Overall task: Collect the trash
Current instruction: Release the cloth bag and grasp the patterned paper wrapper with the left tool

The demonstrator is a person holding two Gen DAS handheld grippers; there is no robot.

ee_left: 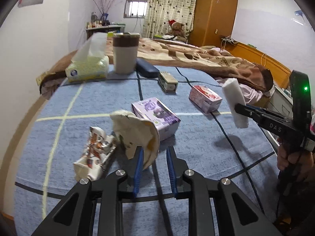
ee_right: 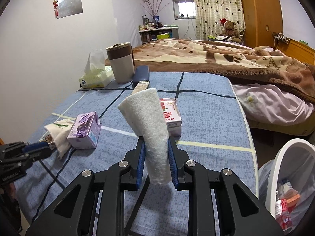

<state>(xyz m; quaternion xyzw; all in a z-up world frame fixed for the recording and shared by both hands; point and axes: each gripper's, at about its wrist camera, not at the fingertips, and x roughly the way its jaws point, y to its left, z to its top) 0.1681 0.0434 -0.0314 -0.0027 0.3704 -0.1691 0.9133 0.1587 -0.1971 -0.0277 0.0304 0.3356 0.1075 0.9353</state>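
Observation:
My left gripper [ee_left: 154,151] is shut on a crumpled cream paper wrapper [ee_left: 135,131], held just above the blue checked cloth [ee_left: 196,147]. A crushed printed wrapper [ee_left: 94,151] hangs against it on the left; whether it is gripped too I cannot tell. My right gripper [ee_right: 156,143] is shut on a white fluffy rolled pad [ee_right: 147,122], which stands upright between the blue pads. In the left wrist view that gripper [ee_left: 237,106] holds the pad [ee_left: 234,100] in the air at the right. The right wrist view shows the left gripper [ee_right: 47,146] low at the left with the paper [ee_right: 61,137].
On the cloth lie a purple carton [ee_left: 155,116], a pink carton [ee_left: 205,98], a green-white box [ee_left: 167,80], a dark case [ee_left: 146,67], a lidded cup [ee_left: 126,53] and a tissue pack [ee_left: 88,68]. A white-rimmed bin [ee_right: 285,157] with trash stands lower right. A bed [ee_right: 236,59] lies behind.

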